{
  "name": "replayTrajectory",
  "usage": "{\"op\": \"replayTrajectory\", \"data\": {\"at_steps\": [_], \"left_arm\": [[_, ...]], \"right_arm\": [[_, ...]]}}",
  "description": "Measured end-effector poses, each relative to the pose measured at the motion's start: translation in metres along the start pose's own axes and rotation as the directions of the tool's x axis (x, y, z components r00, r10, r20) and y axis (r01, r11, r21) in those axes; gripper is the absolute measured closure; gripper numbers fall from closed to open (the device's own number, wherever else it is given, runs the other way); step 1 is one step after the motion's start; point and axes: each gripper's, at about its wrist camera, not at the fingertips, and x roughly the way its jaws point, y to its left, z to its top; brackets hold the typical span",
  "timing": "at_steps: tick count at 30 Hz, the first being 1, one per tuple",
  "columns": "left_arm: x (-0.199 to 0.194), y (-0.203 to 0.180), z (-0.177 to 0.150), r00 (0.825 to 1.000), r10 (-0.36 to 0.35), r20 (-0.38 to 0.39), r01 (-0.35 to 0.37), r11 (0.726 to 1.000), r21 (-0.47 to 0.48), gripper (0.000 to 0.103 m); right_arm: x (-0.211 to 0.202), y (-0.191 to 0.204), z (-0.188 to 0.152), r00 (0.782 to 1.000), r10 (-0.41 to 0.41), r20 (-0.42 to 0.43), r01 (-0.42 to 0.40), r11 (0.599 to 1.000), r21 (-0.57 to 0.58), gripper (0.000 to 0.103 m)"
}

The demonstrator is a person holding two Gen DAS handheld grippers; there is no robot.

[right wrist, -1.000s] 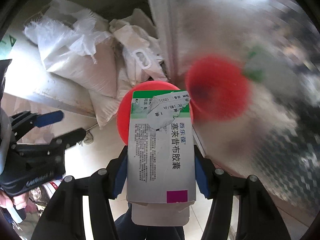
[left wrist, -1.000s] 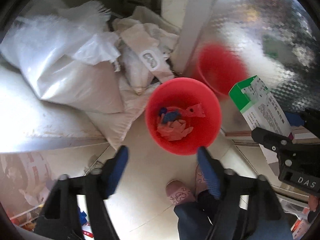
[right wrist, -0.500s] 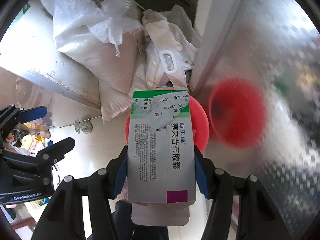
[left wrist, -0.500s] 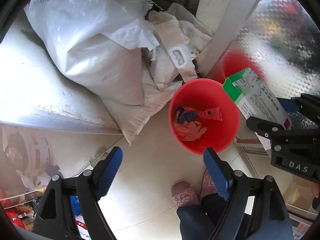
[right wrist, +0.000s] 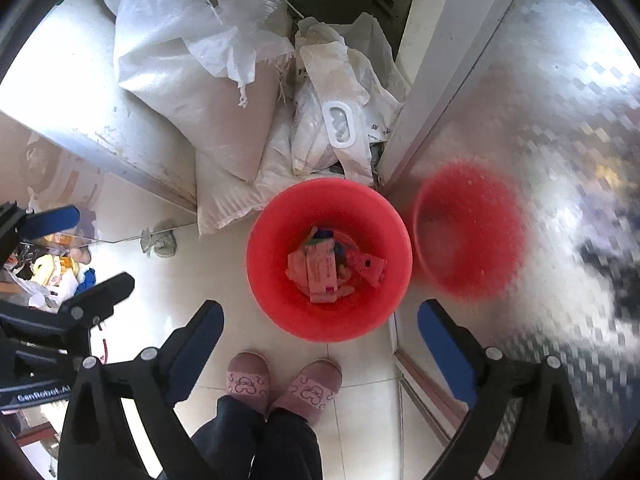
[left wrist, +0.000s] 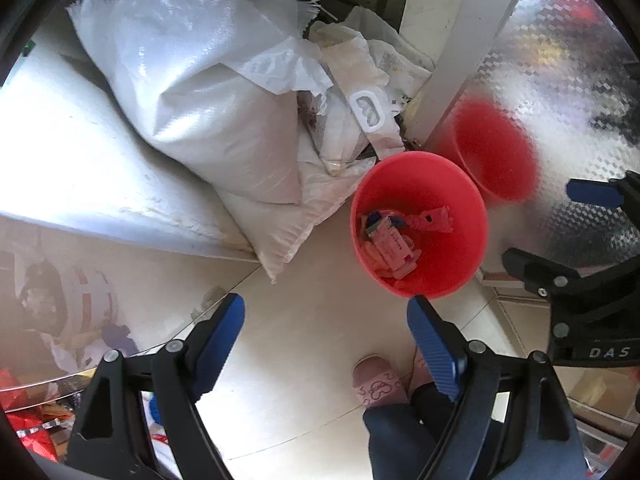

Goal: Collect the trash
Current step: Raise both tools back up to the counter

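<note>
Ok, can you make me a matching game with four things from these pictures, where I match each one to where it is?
Things:
1. flat medicine box
2. round red plastic bucket
3. pink fuzzy slippers
4. white woven sacks

Places:
A. piled behind the bucket
B. on the tile floor, beside the shiny metal wall
C. on the person's feet
D. inside the bucket, on the other trash

Pairs: 1-D, 2-B, 3-C, 4-A
</note>
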Motion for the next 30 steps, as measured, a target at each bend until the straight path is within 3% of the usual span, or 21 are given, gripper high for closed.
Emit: {"op": "replayTrajectory", "data": {"at_steps": [6, 12, 18, 30], "left_arm": [[-0.028, 0.009, -0.007, 1.000, -0.021, -0.009, 0.021, 1.000, -0.018, 0.021], [-0.084, 0.024, -0.013, 1.000, -0.009, 0.029, 0.011, 0.998, -0.068, 0.021], [-0.152, 0.037, -0.016, 0.997, -0.045, 0.060, 0.051, 0.994, -0.096, 0.021], [-0.308, 0.035, -0.006, 0.979, -0.103, 0.174, 0.114, 0.992, -0.052, 0.021]], "right_arm": [[-0.029, 0.009, -0.002, 1.000, -0.005, 0.006, 0.005, 0.999, 0.041, 0.001], [-0.083, 0.022, 0.001, 1.000, -0.006, 0.019, 0.005, 0.997, 0.080, 0.001], [-0.143, 0.036, 0.001, 0.996, -0.061, 0.063, 0.058, 0.997, 0.053, 0.001], [-0.293, 0.038, -0.005, 0.975, -0.125, 0.185, 0.114, 0.991, 0.068, 0.001]]}}
